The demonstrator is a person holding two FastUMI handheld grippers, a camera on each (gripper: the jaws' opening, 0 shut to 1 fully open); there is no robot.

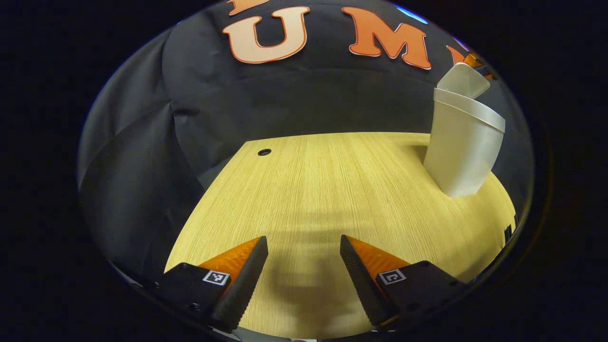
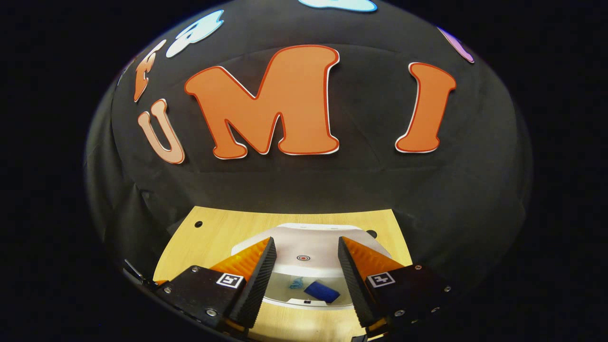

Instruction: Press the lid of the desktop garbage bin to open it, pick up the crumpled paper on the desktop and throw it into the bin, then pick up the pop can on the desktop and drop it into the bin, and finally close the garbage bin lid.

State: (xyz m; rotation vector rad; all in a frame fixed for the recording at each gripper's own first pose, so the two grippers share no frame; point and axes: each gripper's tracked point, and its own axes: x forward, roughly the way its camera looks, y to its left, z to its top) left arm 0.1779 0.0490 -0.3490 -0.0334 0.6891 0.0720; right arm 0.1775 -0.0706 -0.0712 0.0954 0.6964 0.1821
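Two hand-held grippers are in my hands, and both stand with their fingers spread apart, nothing between them. My left hand-held gripper (image 1: 304, 256) hangs over bare wood of the counter (image 1: 304, 190), its fingers casting a soft shadow on the grain just ahead. Farther out and up to its right stands the white garbage bin (image 1: 463, 142), a tapered tub resting on the counter near the far edge, with its lid (image 1: 463, 80) tilted up above the rim. Far ahead to the left of this hand-held gripper, a small dark hole (image 1: 264, 152) sits near the counter's corner.

My right hand-held gripper (image 2: 304, 261) hovers above the garbage bin (image 2: 304, 247), looking down on it from over its near side. Between the fingers I see the white lid (image 2: 304, 242) with a small round red mark (image 2: 303, 258) on it, and nearer to me the bin's opening. Inside lies a blue object (image 2: 322, 291), with a smaller pale-blue piece (image 2: 296, 283) to its left; what they are I cannot tell. The counter (image 2: 213, 228) shows around the bin.
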